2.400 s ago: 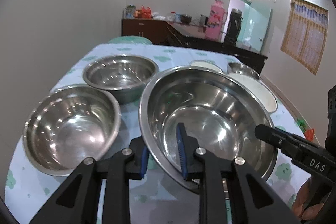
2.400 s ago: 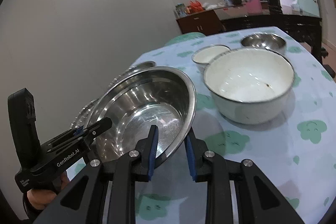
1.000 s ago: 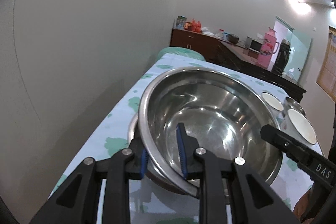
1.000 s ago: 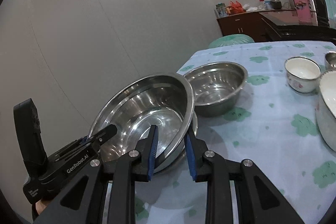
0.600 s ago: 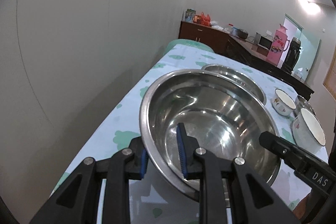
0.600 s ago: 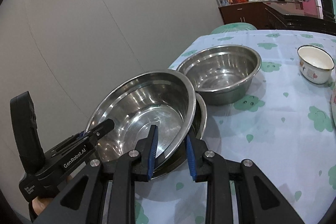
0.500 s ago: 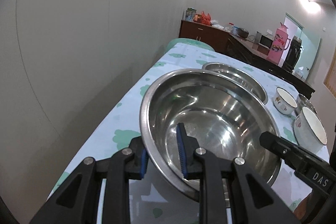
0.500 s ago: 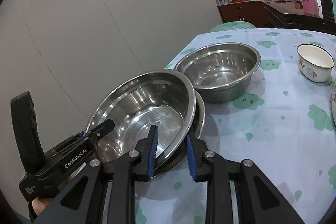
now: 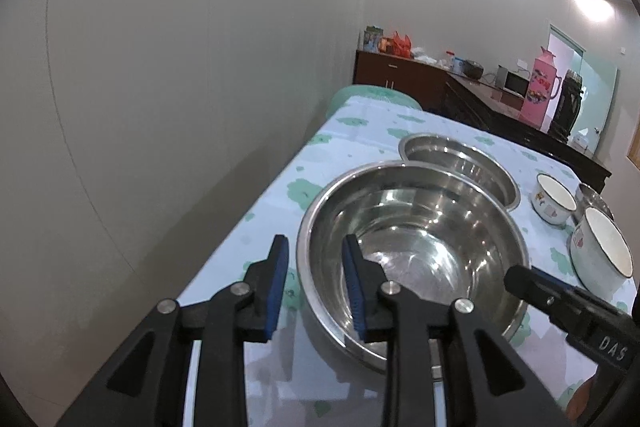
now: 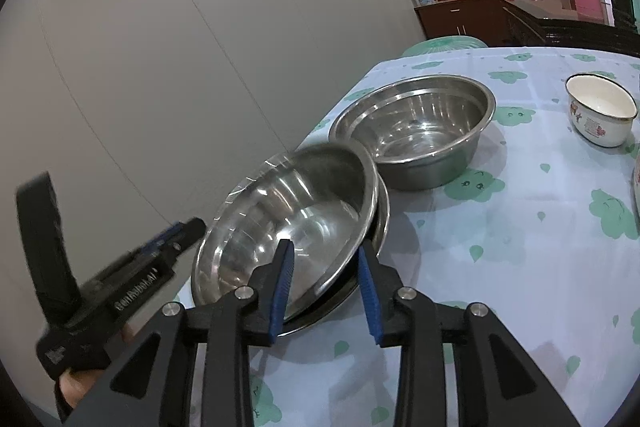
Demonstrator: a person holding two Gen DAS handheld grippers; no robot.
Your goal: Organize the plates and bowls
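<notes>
My left tool and right tool are both opening, each straddling the rim of the large steel bowl with pads clear. The bowl sits nested in a second steel bowl on the tabletop. A third steel bowl stands at 1 o'clock.

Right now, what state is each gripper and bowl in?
Left gripper: jaws opening, astride the rim, pads off it.
Right gripper: jaws opening, rim between them.
Large steel bowl: upright, nested in another steel bowl.
Second steel bowl: upright, empty, apart.
Small enamel bowl: upright, empty.
</notes>
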